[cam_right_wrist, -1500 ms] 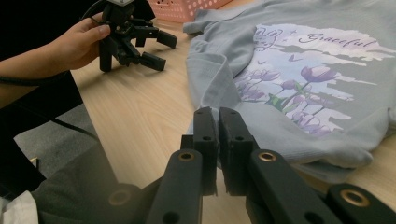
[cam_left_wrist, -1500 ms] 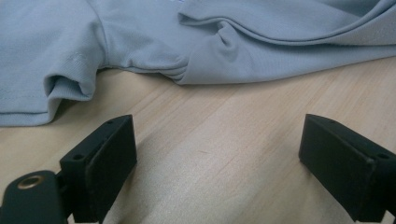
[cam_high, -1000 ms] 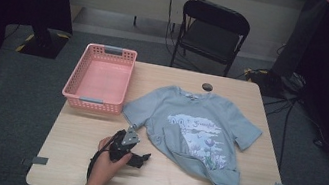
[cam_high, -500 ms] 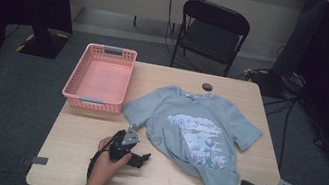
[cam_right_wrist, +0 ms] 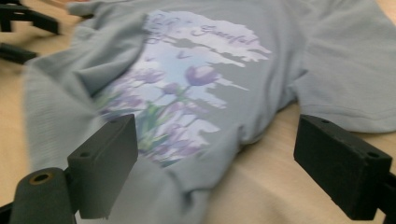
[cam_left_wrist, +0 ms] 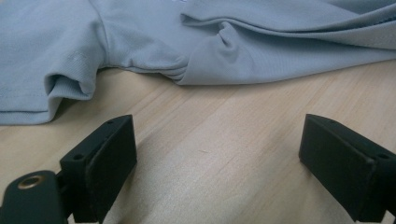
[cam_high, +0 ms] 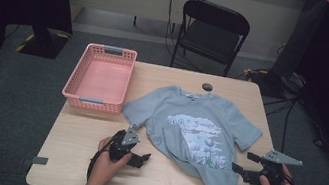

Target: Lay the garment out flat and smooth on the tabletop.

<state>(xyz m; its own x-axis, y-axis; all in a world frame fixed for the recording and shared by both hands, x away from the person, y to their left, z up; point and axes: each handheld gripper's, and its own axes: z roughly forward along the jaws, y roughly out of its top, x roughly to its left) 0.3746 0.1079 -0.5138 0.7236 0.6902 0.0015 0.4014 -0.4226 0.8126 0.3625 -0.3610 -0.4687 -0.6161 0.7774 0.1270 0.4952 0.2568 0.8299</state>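
A light blue T-shirt (cam_high: 200,126) with a tulip print lies face up on the wooden table (cam_high: 65,157), its lower part folded and rumpled. My left gripper (cam_high: 142,160) rests on the table just left of the shirt's bottom fold. In the left gripper view it (cam_left_wrist: 219,144) stands open over bare wood, with the shirt (cam_left_wrist: 140,42) a little ahead. My right gripper (cam_high: 243,162) is at the shirt's right hem, pointing left. Its jaws (cam_right_wrist: 215,140) are open, with the shirt's printed front (cam_right_wrist: 187,79) lying below and between them, held by neither.
A pink plastic basket (cam_high: 99,77) sits at the table's back left. A small dark round object (cam_high: 207,86) lies near the far edge behind the collar. A black folding chair (cam_high: 213,30) stands beyond the table. Cables run on the floor at the right.
My right gripper has let go of the shirt's hem corner, opened, and moved from the front edge up toward the shirt's right side. The left gripper has stayed put.
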